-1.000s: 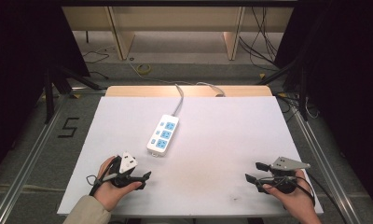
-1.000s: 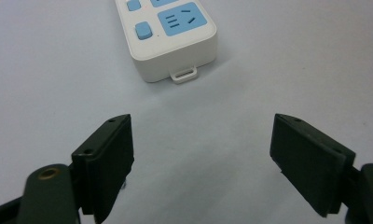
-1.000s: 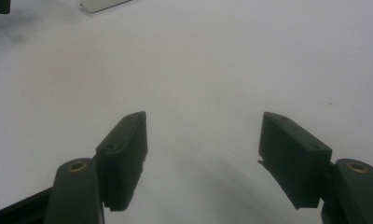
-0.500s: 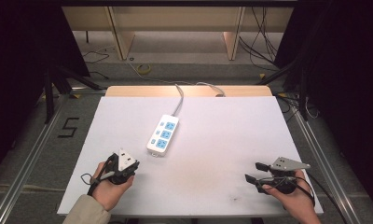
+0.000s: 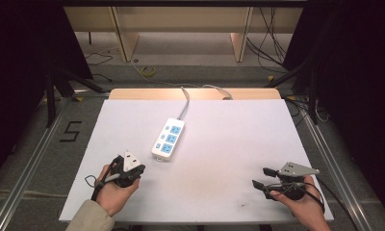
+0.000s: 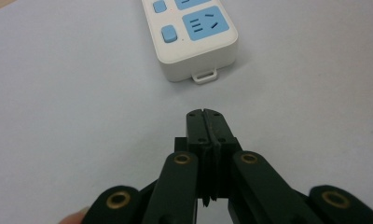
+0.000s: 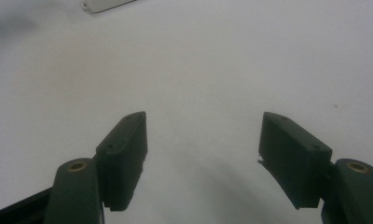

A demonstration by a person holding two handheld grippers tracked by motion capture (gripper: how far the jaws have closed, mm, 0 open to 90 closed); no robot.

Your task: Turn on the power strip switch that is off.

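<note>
A white power strip with blue sockets lies on the white table, left of centre, and its grey cord runs off the far edge. My left gripper rests near the front left, shut with nothing between its jaws. In the left gripper view the closed tips point at the near end of the power strip, a short gap away. My right gripper sits at the front right, open and empty. In the right gripper view its jaws stand wide over bare table, with the strip's end far off.
A wooden strip borders the table's far edge, with shelving and loose cables on the floor behind. Metal rails run along both sides. A "5" is marked on the floor at the left.
The left gripper's jaws have gone from open to shut, with nothing between them, and the hand has shifted slightly. The right gripper has stayed put and open.
</note>
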